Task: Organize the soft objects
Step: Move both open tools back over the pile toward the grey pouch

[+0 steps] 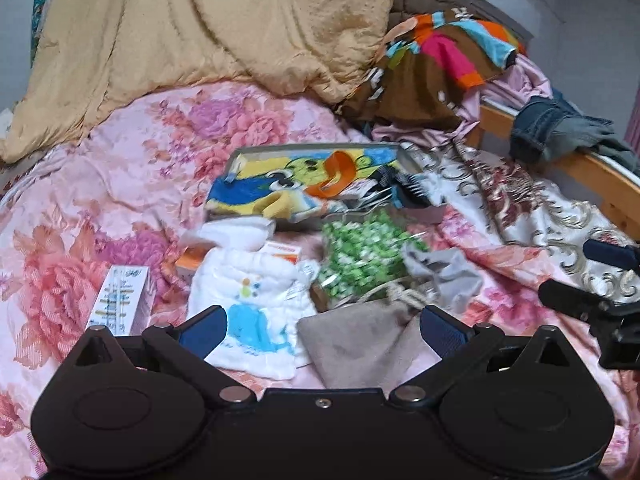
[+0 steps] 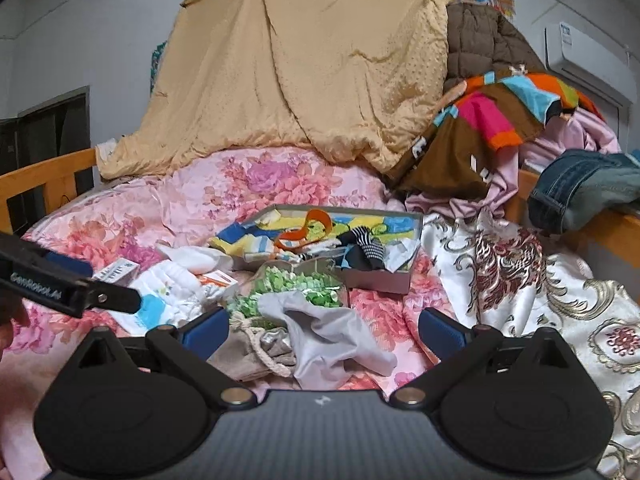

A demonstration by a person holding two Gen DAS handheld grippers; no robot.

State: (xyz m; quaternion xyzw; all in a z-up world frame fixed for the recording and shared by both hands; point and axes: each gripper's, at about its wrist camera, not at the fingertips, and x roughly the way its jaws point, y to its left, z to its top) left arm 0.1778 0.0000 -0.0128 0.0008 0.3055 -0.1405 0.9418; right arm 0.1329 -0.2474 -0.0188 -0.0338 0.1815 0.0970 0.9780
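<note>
While both tools hang over the flowered bedspread [image 1: 132,168], neither one holds anything.

Left wrist view: the left gripper [image 1: 323,330] has its blue pads spread wide, with nothing between them. Directly ahead lies a white baby cloth [image 1: 256,304] with a blue printed figure, soft and quilted in look, crumpled into low folds. Beside it, touching its right edge, lies a taupe drawstring pouch [image 1: 356,344] with a knotted cotton cord. Judged from its drape, each item is light and limp and will sag from any single grip point; take hold at a raised fold or a bunched edge, not on a flat area. A clear bag of green-wrapped pieces [image 1: 360,256] sits behind the pouch; its film looks slippery. A grey cloth [image 1: 444,268] rests against it. A shallow open box [image 1: 316,184] farther back already holds colourful towelling, an orange strap and striped socks. A stiff white carton [image 1: 122,300] lies near the left pad.

Right wrist view: the right gripper [image 2: 323,332] is likewise spread and empty. The grey cloth [image 2: 332,340] lies just ahead between the fingers, thin, smooth and heavily wrinkled, partly overlapping the pouch [image 2: 248,352]. Its upstanding ridge is the likeliest grip point. The box [image 2: 376,280] stands beyond the green bag [image 2: 288,288].
</note>
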